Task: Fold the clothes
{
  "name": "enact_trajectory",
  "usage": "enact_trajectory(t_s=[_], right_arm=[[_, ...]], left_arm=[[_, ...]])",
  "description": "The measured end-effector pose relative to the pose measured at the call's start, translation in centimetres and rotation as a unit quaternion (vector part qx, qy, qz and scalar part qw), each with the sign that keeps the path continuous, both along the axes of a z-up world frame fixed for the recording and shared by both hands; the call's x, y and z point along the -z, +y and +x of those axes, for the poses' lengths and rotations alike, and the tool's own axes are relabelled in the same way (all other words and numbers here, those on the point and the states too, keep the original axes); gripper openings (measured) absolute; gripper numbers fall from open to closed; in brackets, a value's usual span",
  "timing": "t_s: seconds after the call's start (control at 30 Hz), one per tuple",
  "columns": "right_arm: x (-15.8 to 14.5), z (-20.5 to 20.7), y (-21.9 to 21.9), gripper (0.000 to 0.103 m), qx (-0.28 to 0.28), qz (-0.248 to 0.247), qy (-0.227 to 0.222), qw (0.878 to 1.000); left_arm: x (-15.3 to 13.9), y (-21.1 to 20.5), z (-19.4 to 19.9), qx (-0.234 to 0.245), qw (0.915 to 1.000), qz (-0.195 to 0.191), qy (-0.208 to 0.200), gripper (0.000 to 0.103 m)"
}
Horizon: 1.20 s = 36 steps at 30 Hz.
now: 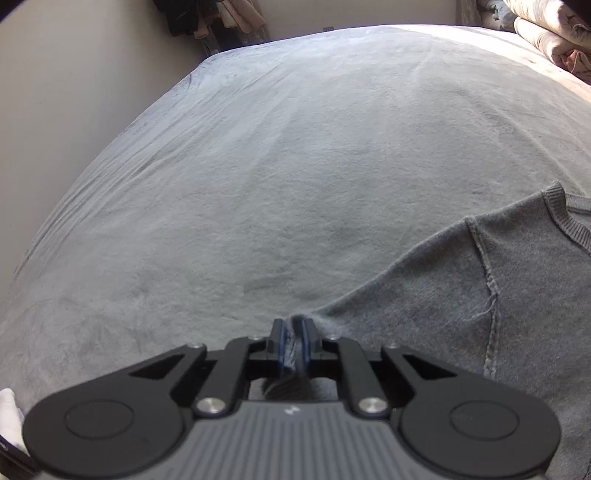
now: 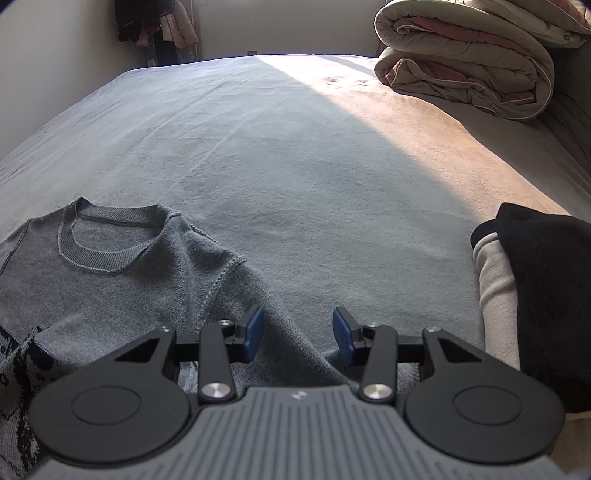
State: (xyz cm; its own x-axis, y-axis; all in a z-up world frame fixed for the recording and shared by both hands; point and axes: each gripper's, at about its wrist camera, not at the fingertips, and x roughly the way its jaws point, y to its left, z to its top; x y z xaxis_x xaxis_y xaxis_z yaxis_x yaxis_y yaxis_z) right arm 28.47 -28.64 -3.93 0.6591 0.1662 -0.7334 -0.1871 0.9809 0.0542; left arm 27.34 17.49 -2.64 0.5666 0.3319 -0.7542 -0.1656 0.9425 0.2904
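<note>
Clothes on the grey bed cover (image 2: 295,166) come to one grey knit sweater (image 2: 110,280) lying flat at the near left with its round neckline toward the far end, plus one small stack at the right edge: a black garment (image 2: 546,280) over a pale one (image 2: 496,295), both cut off by the frame. One rolled quilt (image 2: 469,62) sits at the far right corner, and a few dark and pinkish garments (image 2: 155,22) hang against the far wall, too small to count. Two grippers show. The left gripper (image 1: 293,334) is clenched on a bunched fold of the sweater (image 1: 461,295), the fabric pinched between its blue pads at the sleeve end. The right gripper (image 2: 298,334) is released, its blue pads (image 2: 253,334) standing apart over the other sleeve, with knit cloth running between and under them but not pinched. The sweater's lower body, bearing a dark pattern, is cut off at the left edge and hidden behind the gripper housing, so its hem cannot be made out.
</note>
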Motion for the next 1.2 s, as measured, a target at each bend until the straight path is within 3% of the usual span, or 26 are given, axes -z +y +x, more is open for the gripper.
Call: enact_trajectory(t_s=[0.03,0.1,0.17,0.2,0.23,0.27,0.43,0.5,0.63,0.7,0.8,0.93,1.03,1.13,1.2], right_arm=[[0.1,0.3,0.0,0.046,-0.002,0.004,0.001,1.0],[0.5,0.9,0.1,0.046,-0.003,0.009,0.004,1.0],[1.0,1.0,0.5,0.045,0.001,0.011,0.002,1.0],[1.3,1.0,0.6,0.033,0.003,0.012,0.001,1.0],[1.4,0.9,1.0,0.009,-0.008,0.012,0.001,1.0],[1.5,0.8,1.3,0.005,-0.019,0.011,0.0,1.0],[0.2,0.4,2.3,0.005,0.005,-0.09,-0.076,0.993],[-0.1,0.8,2.1,0.005,0.009,-0.096,-0.08,0.992],[0.5,1.2,3.0,0.01,-0.026,-0.106,-0.046,0.993],[0.2,1.4,2.9,0.018,-0.026,-0.076,-0.047,0.996],[-0.2,1.8,2.5,0.048,-0.026,-0.031,-0.05,0.998],[-0.6,3.1,3.8,0.045,-0.057,0.008,-0.057,0.997],[-0.5,3.8,5.6,0.027,-0.093,0.056,-0.038,0.993],[-0.1,3.9,7.0,0.026,-0.11,0.137,-0.012,0.984],[0.4,4.1,8.5,0.026,-0.113,0.145,0.003,0.983]], left_arm=[[-0.1,-0.4,0.1,0.007,0.9999,-0.01,-0.01,0.028],[-0.3,-1.1,0.4,0.023,0.9987,-0.035,-0.03,0.035],[-0.2,-2.0,0.9,0.041,0.9969,-0.055,-0.04,0.035],[0.0,-2.5,1.2,0.048,0.9959,-0.063,-0.043,0.036],[0.2,-3.0,1.5,0.052,0.9953,-0.069,-0.044,0.036],[0.5,-3.3,1.9,0.054,0.995,-0.072,-0.044,0.036],[1.8,-4.5,2.7,0.048,0.995,-0.076,-0.043,0.036],[1.9,-4.7,2.8,0.049,0.9948,-0.076,-0.047,0.036],[1.8,-4.6,2.9,0.053,0.9938,-0.082,-0.051,0.038],[1.6,-4.4,2.9,0.06,0.9926,-0.088,-0.057,0.039],[1.2,-4.5,3.2,0.085,0.9881,-0.106,-0.073,0.04],[1.2,-5.2,3.8,0.109,0.9823,-0.126,-0.086,0.041],[1.7,-5.6,4.1,0.112,0.9795,-0.139,-0.093,0.041],[3.0,-6.1,3.9,0.114,0.9777,-0.144,-0.102,0.043],[4.0,-6.5,3.3,0.123,0.9766,-0.127,-0.122,0.044]])
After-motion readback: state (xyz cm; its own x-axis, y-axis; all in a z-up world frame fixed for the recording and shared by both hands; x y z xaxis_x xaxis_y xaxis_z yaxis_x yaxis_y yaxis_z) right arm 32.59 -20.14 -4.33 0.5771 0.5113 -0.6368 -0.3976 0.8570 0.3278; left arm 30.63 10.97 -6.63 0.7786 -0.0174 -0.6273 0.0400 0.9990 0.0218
